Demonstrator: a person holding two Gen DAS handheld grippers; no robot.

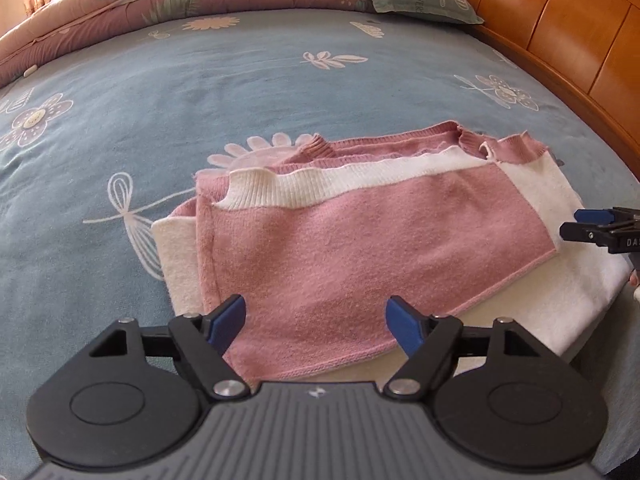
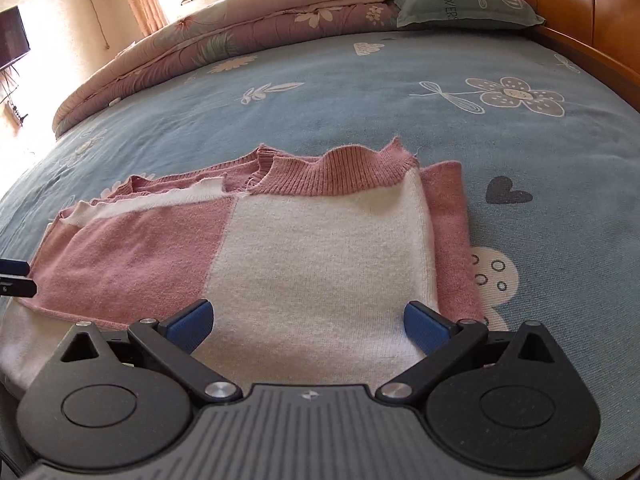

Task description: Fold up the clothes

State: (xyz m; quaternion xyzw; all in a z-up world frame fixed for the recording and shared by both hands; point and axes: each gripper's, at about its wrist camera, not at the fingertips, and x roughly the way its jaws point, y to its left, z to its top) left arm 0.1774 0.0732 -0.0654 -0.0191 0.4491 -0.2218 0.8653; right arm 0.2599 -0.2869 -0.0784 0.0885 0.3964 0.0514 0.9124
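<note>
Black two-finger left gripper (image 1: 316, 320) w/ blue pads, spread wide, empty, over near hem of folded pink-and-cream knit sweater (image 1: 340, 240). Sweater lies flat on blue flower-print bedsheet (image 1: 160, 92). Right gripper (image 2: 308, 326) likewise spread, over cream half.
</note>
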